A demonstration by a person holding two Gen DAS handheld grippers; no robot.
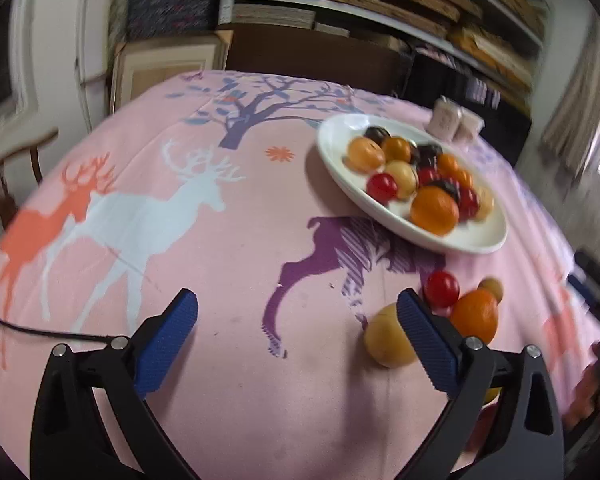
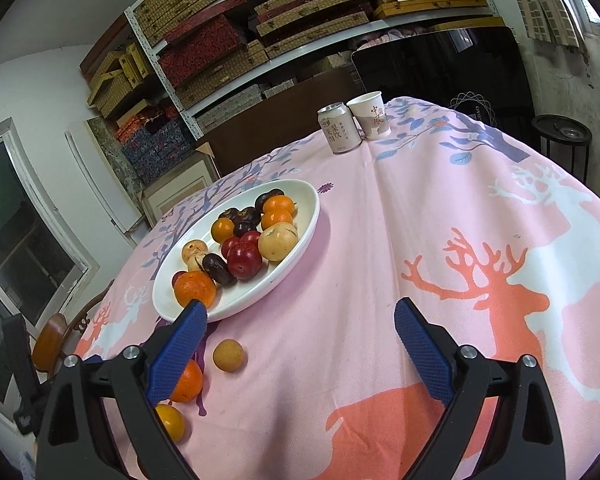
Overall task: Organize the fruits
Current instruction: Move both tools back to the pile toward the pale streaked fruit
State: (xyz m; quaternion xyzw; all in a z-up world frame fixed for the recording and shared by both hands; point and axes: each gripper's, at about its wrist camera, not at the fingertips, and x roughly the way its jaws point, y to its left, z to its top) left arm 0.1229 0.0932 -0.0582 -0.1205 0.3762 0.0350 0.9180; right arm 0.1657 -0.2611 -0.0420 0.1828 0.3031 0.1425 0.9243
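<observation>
Fruits [image 1: 456, 312] lay loose at lower right of the left view, short of the white plate [image 1: 332, 148]. Left tool [image 1: 298, 332] and right tool [image 2: 300, 334] both gaped wide, empty; best to straddle one fruit squarely before squeezing.

You're likely in a storeroom or shop's back room: metal shelves [image 2: 284, 32] stacked with patterned boxes behind a cloth-covered table [image 2: 380, 240].
</observation>
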